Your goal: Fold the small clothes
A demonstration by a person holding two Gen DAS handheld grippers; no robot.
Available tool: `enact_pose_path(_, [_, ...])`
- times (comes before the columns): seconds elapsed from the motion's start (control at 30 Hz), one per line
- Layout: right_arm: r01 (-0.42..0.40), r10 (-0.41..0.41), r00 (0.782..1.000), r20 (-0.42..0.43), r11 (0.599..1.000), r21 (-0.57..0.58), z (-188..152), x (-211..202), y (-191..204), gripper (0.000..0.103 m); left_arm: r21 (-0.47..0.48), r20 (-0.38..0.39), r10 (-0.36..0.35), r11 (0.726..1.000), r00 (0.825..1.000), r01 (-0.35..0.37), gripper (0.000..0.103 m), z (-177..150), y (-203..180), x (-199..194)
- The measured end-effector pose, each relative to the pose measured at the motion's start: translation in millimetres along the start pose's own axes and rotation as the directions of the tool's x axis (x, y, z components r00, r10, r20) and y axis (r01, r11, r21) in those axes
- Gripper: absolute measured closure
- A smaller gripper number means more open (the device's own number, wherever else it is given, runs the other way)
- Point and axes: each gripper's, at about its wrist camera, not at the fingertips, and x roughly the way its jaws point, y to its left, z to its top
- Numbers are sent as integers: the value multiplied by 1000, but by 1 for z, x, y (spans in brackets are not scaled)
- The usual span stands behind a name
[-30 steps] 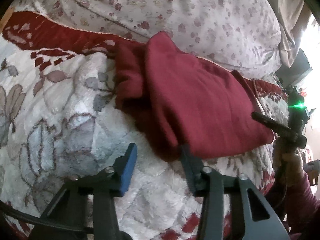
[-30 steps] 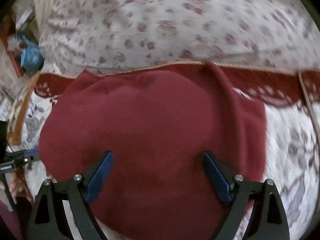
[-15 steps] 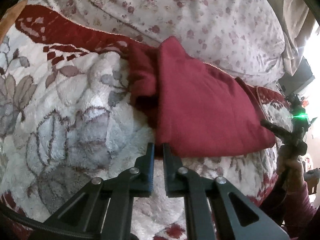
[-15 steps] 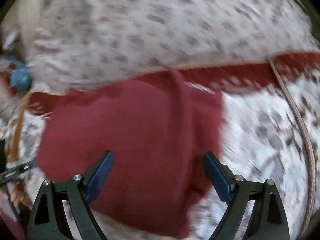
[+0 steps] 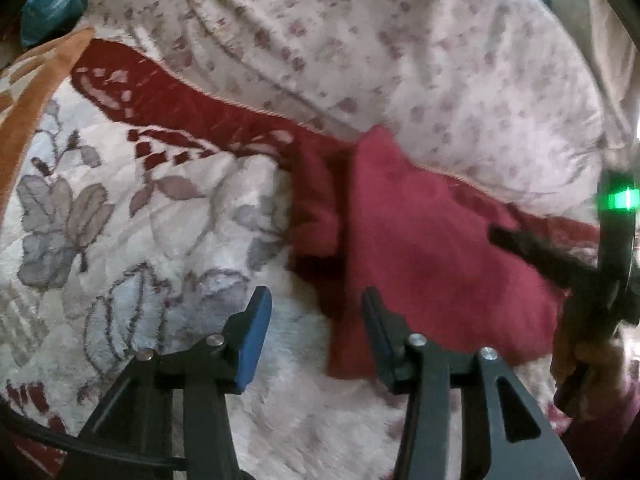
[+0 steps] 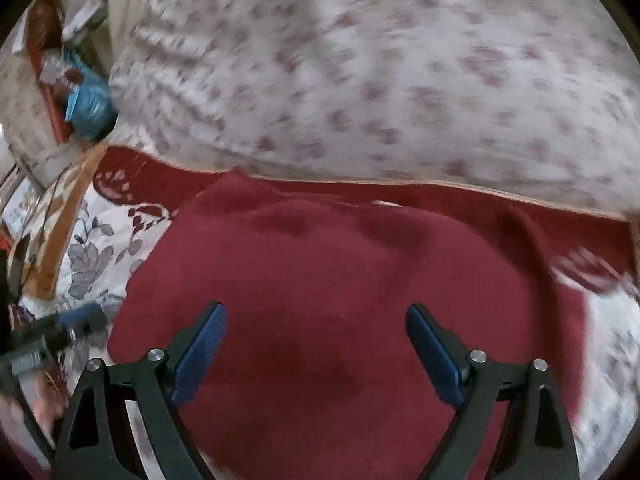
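1. Left wrist view: left gripper (image 5: 316, 320) low over a plush floral blanket (image 5: 120, 220); its two blue-padded fingers (image 5: 252, 340) stand apart with nothing between them. The right-hand finger lies at the near left corner of the garment, touching or just above it; cannot tell which.
2. Dark red garment (image 5: 420, 264) lies flat on the blanket, already folded over itself. A bunched strip of the same cloth, maybe a sleeve, sits along its left edge; blur makes that uncertain.
3. Far edge of the garment reaches the red patterned border of the blanket (image 5: 180, 108). Behind the border a pale flower-print quilt (image 5: 400, 60) rises in a mound.
4. Right gripper (image 5: 560, 256) enters from the right edge of this view, dark and blurred, over the garment's right side; a green light (image 5: 620, 200) glows on its body.
5. Right wrist view: right gripper (image 6: 316, 348) held directly over the garment (image 6: 340, 280), fingers spread wide, blue pads (image 6: 200, 352) empty. Red cloth fills the gap between and beneath them; contact cannot be judged.
6. Same view, lower left: the left gripper (image 6: 60, 332) shows blurred at the garment's left corner.
7. A blue bag (image 6: 88, 108) lies at upper left, beyond the quilt (image 6: 400, 80).
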Motion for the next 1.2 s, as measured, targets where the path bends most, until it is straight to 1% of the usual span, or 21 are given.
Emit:
enact_pose_path(0.03, [-4, 4, 1000, -13, 1000, -12, 10, 19, 12, 16, 0, -9, 20, 1000, 1000, -20, 57, 0, 1, 4])
enact_pose_path(0.07, [-10, 10, 1000, -20, 1000, -17, 15, 32, 20, 18, -1, -21, 30, 1000, 999, -30, 54, -1, 2, 8])
enact_pose_path(0.17, [-2, 1, 999, -41, 999, -43, 43, 83, 46, 19, -23, -38, 27, 999, 999, -28, 49, 1, 7, 15])
enact_pose_path(0.2, [4, -6, 999, -52, 999, -41, 47, 95, 52, 20, -26, -42, 26, 999, 999, -27, 49, 2, 8, 16])
enact_pose_path(0.27, [13, -15, 996, -89, 1000, -22, 58, 122, 60, 19, -40, -50, 19, 999, 999, -21, 48, 4, 10, 19])
enact_pose_path(0.4, [75, -81, 987, -138, 996, -51, 69, 148, 72, 13, -41, -63, 11, 999, 998, -13, 48, 5, 12, 22])
enact_pose_path(0.53, [101, -111, 981, -158, 993, -66, 74, 159, 76, 9, -34, -66, 14, 999, 998, -16, 48, 6, 11, 24])
enact_pose_path(0.67, [89, -96, 983, -159, 995, -49, 77, 157, 74, 8, -39, -68, 12, 999, 998, -14, 48, 6, 12, 24])
enact_pose_path(0.73, [81, -84, 985, -152, 996, -25, 78, 147, 72, 8, -41, -69, 11, 999, 998, -14, 48, 5, 12, 22])
enact_pose_path(0.8, [61, -61, 987, -149, 998, -1, 78, 135, 72, 8, -41, -69, 11, 999, 998, -13, 48, 6, 12, 22])
enact_pose_path(0.87, [13, -12, 988, -155, 1000, 4, 77, 125, 78, 8, -47, -71, 8, 999, 997, -11, 47, 6, 13, 22])
enact_pose_path(1.0, [-5, -1, 984, -178, 999, -37, 76, 117, 94, 8, -58, -74, 1, 998, 997, -6, 46, 6, 14, 21])
enact_pose_path(1.13, [-43, 39, 975, -217, 999, -16, 73, 123, 106, 8, -68, -78, -6, 998, 997, 1, 45, 6, 14, 19])
enact_pose_path(1.2, [-38, 30, 974, -226, 999, -32, 70, 126, 117, 7, -78, -82, -16, 997, 996, 10, 44, 7, 15, 19])
